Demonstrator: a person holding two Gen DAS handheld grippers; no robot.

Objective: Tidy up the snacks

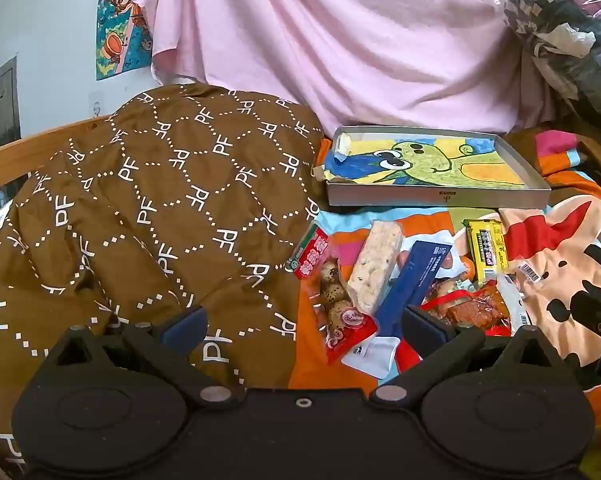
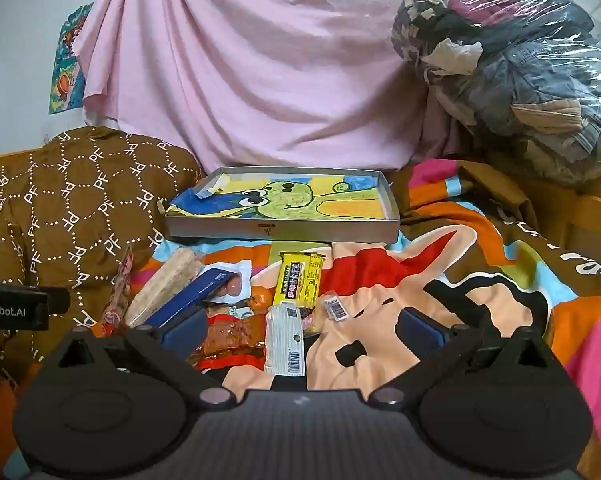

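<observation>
Surface: a bed under a cartoon-print blanket [image 2: 440, 276]; a brown quilt [image 1: 148, 208] lies heaped to the left of the tray.
Tray: a shallow grey tray [image 2: 284, 234] with a green cartoon drawing inside, no snacks in it, at the far side of the blanket before a pink sheet [image 2: 260, 72].
Snack pile: loose on the blanket just in front of the tray, apart from it.
Items in pile: red quail-egg pack [image 1: 332, 292], clear rice-cake pack [image 1: 374, 266], dark blue box [image 1: 410, 280], yellow bar [image 2: 298, 282], red dried-tofu pack [image 2: 232, 340], white barcoded sachet [image 2: 284, 340].
Left gripper [image 1: 304, 326]: jaws spread wide, nothing held; hovering over the near left edge of the pile, quail-egg pack between the fingers.
Right gripper [image 2: 300, 330]: jaws spread wide, nothing held; over the near side of the pile, white sachet and tofu pack between the fingers.
Background: bagged clothes [image 2: 520, 80] right of the tray.
</observation>
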